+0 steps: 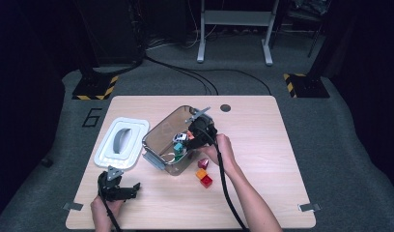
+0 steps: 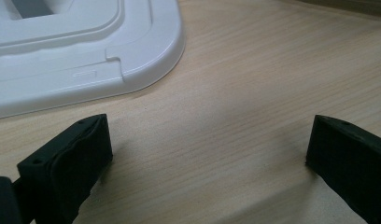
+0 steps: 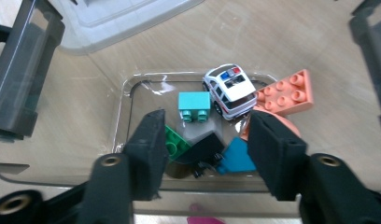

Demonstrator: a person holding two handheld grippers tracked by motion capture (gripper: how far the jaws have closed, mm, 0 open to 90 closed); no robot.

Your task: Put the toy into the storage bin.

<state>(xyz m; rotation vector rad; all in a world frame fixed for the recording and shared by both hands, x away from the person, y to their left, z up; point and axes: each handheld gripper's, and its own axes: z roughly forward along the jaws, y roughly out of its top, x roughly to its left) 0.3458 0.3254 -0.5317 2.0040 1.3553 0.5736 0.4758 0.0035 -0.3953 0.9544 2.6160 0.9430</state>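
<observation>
Toy-sorting at the bench point(image 1: 262, 193), with a clear plastic bin point(image 1: 156, 140) at centre and its white lid point(image 1: 121, 143) lying apart to the left. Right gripper point(image 1: 190, 140) hangs over the bin's open top, its fingers point(image 3: 149, 149) released with nothing between them, as the right gripper view looks straight down into the bin. Inside lie a white toy car point(image 3: 229, 91), a teal block point(image 3: 194, 107), a peach studded plate point(image 3: 286, 93), a green brick point(image 3: 172, 145), a dark piece point(image 3: 205, 149) and a blue piece point(image 3: 237, 156), all loosely heaped on the bin floor. Left gripper point(image 1: 119, 189) rests low on the bench near the lid's front corner point(image 2: 146, 60), fingers point(image 2: 67, 163) spread wide and empty. Outside the bin, just beside its right front corner, three pieces remain on the bench: a dark red block point(image 1: 203, 164), an orange block point(image 1: 201, 174) and a red brick point(image 1: 206, 181). Judged from this layout, the loading is well advanced but unfinished: most toys are in, three are left to collect, and the lid is not yet fitted.
</observation>
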